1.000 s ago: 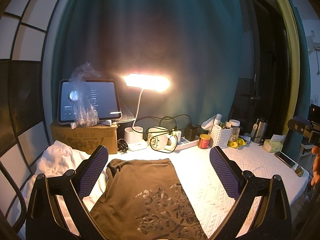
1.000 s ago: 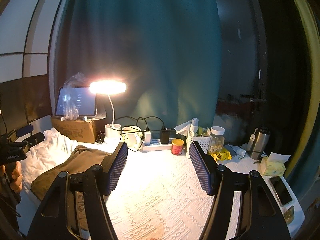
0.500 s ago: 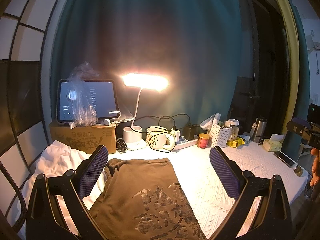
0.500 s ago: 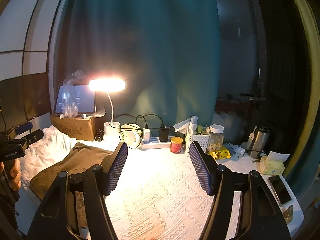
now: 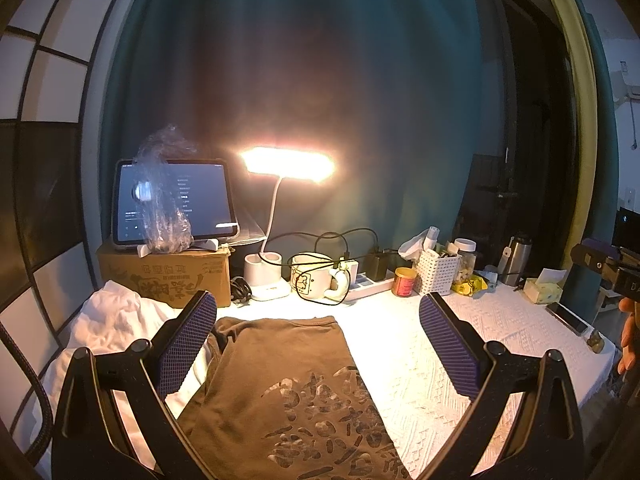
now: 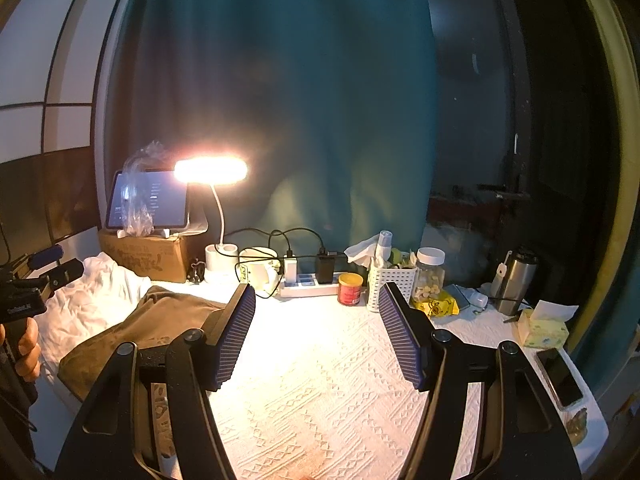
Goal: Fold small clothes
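Brown printed shirt (image 5: 280, 392) flat on the white cloth (image 5: 420, 368) (print up), ungripped.

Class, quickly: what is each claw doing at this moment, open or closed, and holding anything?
Left claw: open, holding nothing, poised above the brown T-shirt.
Right claw: open, holding nothing, above the white tablecloth.

This looks like a room in a home, with a big green curtain (image 5: 320, 80), a lit desk lamp (image 5: 288, 166), a mug (image 5: 312, 282), a tablet (image 5: 172, 200) and a tissue box (image 6: 542, 326) on a table (image 6: 320, 380).
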Motion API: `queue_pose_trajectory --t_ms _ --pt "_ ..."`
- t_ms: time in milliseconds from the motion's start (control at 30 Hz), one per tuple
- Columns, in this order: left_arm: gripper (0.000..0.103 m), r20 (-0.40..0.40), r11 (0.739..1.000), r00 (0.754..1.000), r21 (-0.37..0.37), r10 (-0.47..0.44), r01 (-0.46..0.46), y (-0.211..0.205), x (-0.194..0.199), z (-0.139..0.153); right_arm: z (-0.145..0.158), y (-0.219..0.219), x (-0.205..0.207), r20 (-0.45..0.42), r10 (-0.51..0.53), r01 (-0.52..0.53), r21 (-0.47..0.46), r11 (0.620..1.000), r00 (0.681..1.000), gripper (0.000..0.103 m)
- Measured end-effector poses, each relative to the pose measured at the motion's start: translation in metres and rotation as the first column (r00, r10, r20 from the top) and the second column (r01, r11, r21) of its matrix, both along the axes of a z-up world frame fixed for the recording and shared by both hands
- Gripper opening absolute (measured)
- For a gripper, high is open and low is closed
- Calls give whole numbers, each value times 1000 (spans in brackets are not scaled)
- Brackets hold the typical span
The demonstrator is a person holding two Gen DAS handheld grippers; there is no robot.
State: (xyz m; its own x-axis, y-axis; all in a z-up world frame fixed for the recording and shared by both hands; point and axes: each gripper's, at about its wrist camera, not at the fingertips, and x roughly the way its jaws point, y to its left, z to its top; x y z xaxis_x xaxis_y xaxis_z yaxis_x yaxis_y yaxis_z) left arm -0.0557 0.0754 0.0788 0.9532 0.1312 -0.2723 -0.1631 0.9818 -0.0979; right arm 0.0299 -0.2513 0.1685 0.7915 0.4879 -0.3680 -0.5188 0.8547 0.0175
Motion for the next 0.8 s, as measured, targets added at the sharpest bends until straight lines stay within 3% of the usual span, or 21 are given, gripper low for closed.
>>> queue_pose_trajectory --t_ms 800 --pt "100 -3 1000 1000 4 13 -13 -3 -2 0 -5 -3 2 -15 -18 18 1 1000 1000 68"
